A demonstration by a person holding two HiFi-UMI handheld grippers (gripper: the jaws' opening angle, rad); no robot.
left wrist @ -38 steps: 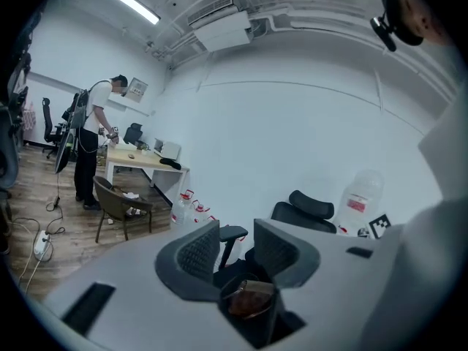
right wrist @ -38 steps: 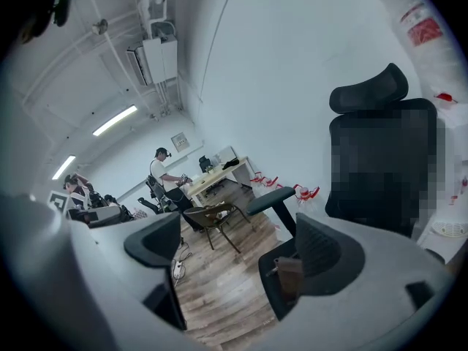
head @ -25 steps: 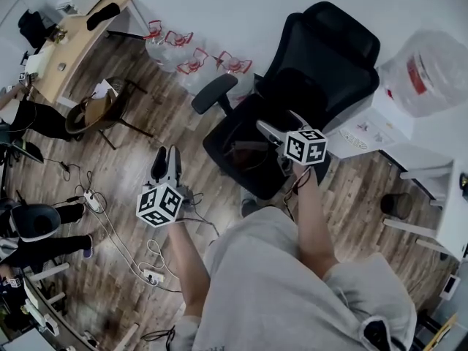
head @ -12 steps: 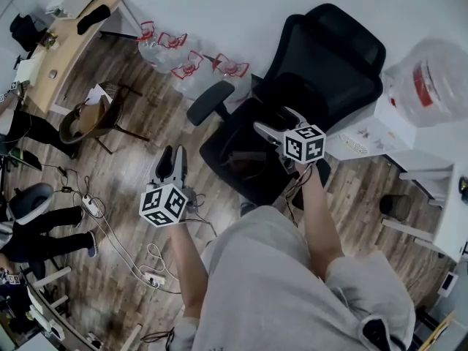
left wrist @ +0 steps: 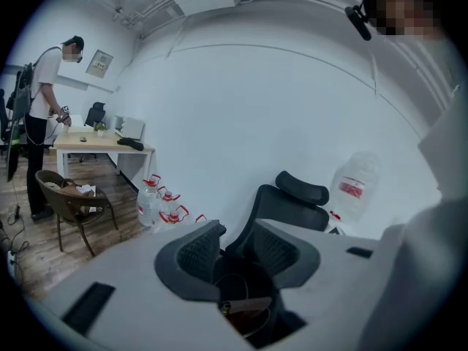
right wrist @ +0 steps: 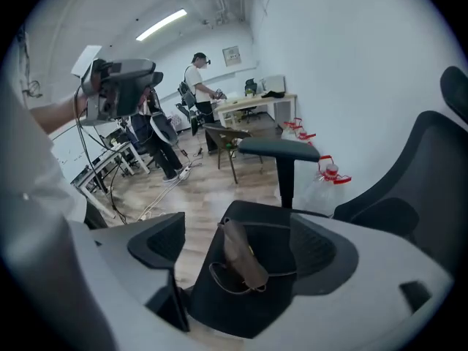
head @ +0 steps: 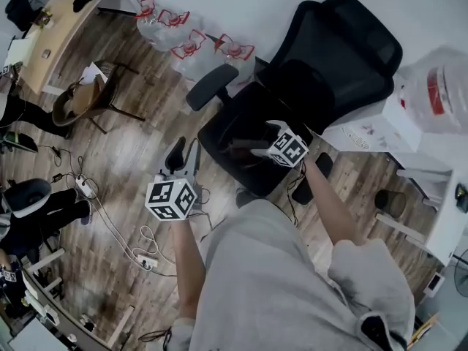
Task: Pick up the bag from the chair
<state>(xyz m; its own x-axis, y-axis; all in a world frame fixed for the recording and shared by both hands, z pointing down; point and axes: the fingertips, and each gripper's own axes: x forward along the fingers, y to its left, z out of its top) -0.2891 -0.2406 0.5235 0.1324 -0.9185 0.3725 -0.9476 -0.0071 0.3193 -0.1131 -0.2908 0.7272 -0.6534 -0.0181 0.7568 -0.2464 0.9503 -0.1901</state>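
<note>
A small brown bag (right wrist: 243, 258) with a thin looped strap lies on the seat of the black office chair (head: 333, 57). My right gripper (right wrist: 238, 248) hangs just over the seat, pointing down at the bag. Its jaws stand wide and have just been closing a little. The bag shows between them, and neither pad touches it. In the head view the right gripper (head: 262, 142) sits over the seat beside the bag (head: 240, 146). My left gripper (head: 183, 154) is left of the chair, partly open and holding nothing. In the left gripper view the bag (left wrist: 246, 311) shows low between the jaws of the left gripper (left wrist: 238, 258).
The chair's armrest (head: 212, 86) sticks out toward the left gripper. Several water jugs with red handles (head: 191, 48) stand by the wall, and a large water bottle (head: 437, 86) is at right. A wooden chair (head: 82, 107), a desk (head: 55, 31), floor cables (head: 110, 229) and people are at left.
The right gripper has dropped toward the seat and tipped downward over the bag. The left gripper has moved closer to the chair.
</note>
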